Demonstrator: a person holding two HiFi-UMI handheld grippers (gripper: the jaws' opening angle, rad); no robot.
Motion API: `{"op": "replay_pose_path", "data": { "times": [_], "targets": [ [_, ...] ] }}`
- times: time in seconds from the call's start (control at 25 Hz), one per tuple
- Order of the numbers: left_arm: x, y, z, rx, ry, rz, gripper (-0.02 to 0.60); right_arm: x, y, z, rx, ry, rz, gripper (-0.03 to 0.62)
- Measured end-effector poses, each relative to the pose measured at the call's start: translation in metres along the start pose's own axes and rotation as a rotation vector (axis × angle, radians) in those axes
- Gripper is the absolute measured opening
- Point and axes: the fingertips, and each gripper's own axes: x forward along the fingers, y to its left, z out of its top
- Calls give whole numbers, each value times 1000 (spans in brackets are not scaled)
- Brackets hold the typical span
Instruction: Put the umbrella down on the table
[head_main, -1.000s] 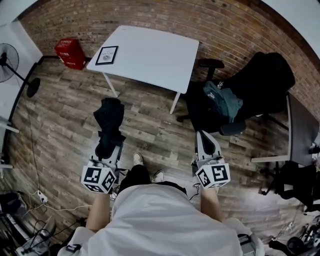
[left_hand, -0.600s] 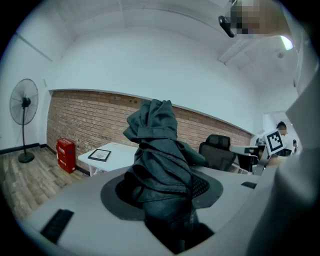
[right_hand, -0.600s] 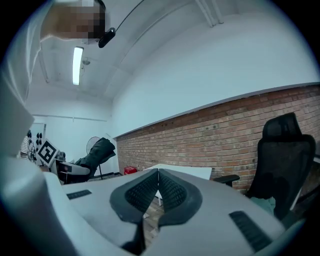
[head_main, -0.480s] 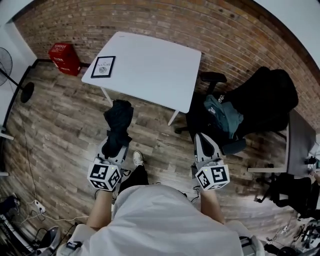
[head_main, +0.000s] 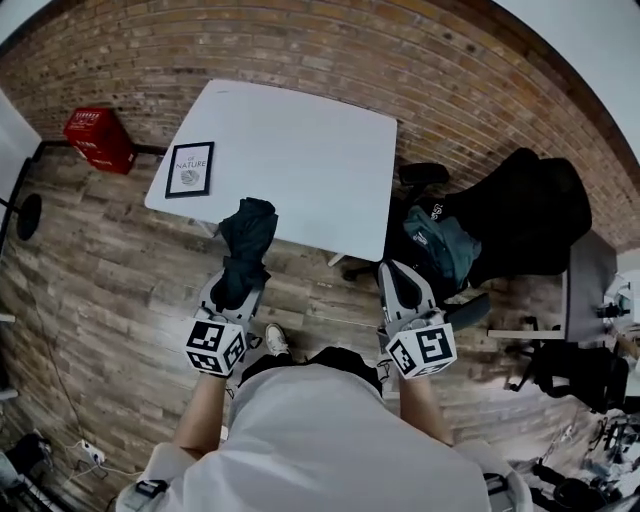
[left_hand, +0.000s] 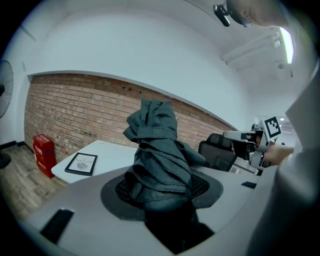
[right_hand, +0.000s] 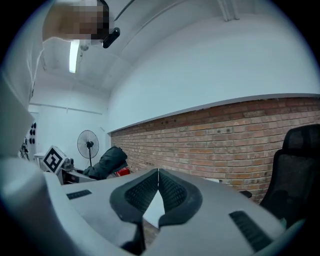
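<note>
The jaws of my left gripper (head_main: 236, 288) pinch the folded umbrella (head_main: 246, 248) above the near edge of the desk (head_main: 310, 140); my right gripper (head_main: 398, 272) has its jaws pressed together. A frame (head_main: 189, 169) reading NATURE lies on the desk's left; a chair (head_main: 520, 215) stands right

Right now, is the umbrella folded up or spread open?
Folded. The umbrella is a tight dark bundle with a strap wrapped round its canopy, clamped in the left gripper.
</note>
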Motion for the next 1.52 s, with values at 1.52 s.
{"op": "replay_pose_path", "data": {
  "times": [1.52],
  "targets": [
    [225,76,39,79,147,138,225,128,-117,5,62,-17,64,18]
  ]
}}
